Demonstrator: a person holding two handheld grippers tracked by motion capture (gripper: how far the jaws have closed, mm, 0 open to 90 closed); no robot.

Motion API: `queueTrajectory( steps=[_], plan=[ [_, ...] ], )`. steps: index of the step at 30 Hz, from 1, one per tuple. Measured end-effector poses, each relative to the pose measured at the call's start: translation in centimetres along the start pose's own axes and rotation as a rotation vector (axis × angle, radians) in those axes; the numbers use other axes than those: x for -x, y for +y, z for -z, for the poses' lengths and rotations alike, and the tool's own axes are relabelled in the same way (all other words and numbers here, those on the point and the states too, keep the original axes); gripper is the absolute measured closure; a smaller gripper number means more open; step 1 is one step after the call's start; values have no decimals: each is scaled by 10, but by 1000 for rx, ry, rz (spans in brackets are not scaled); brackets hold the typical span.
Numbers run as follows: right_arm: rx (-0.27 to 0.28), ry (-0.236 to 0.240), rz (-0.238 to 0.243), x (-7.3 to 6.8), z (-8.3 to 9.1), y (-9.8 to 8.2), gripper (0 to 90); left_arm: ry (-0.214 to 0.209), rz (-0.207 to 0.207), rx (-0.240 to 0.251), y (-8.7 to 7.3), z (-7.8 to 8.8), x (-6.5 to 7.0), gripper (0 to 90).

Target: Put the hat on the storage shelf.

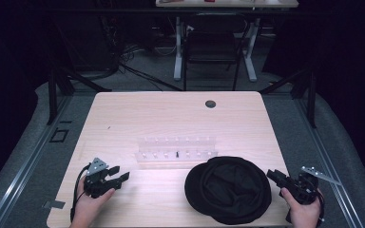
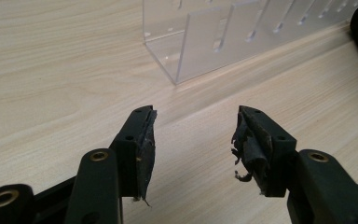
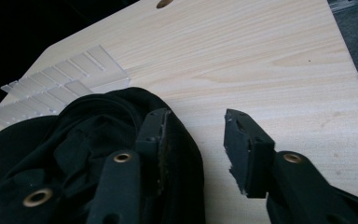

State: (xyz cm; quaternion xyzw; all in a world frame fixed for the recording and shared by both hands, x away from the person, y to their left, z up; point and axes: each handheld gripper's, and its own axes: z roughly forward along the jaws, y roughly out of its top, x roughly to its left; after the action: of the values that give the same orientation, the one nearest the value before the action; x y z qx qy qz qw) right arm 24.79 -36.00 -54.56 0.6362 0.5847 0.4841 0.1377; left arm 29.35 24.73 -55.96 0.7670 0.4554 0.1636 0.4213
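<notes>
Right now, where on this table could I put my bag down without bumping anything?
The far half of the table is bare, from the clear rack back to the small round hole. A smaller bare patch lies between the left gripper and the black cap. The near right is crowded: cap, rack and right gripper sit close together.

Black cap, clear rack, pale table

A black cap [image 1: 229,189] lies beside the black right claw [image 1: 272,175]; ahead of the black left claw [image 1: 119,173] stands a clear plastic rack [image 1: 177,148] on the light wood-grain table [image 1: 171,114].
</notes>
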Motion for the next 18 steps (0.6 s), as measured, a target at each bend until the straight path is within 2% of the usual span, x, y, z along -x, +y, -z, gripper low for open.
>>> queueTrajectory(
  steps=[4,6,7,8,12,13,14,18],
  plan=[
    [9,9,2,-1,1,0,628,-4,6,1,1,1,0,474],
    [-4,-1,13,-1,3,1,628,-3,5,6,1,2,-1,474],
    [-16,27,-15,0,2,1,628,-6,7,12,2,2,-1,474],
    [-34,25,-18,1,2,0,627,-6,7,12,2,2,-1,474],
    [-50,9,-41,-1,1,0,633,-8,4,9,2,2,0,474],
    [-65,-8,-33,-1,3,1,634,-6,5,13,2,2,0,474],
    [-63,-14,-52,-2,4,2,636,-6,6,16,2,2,0,473],
    [-89,-43,-59,-4,5,2,640,-12,16,17,2,3,0,469]
  ],
)
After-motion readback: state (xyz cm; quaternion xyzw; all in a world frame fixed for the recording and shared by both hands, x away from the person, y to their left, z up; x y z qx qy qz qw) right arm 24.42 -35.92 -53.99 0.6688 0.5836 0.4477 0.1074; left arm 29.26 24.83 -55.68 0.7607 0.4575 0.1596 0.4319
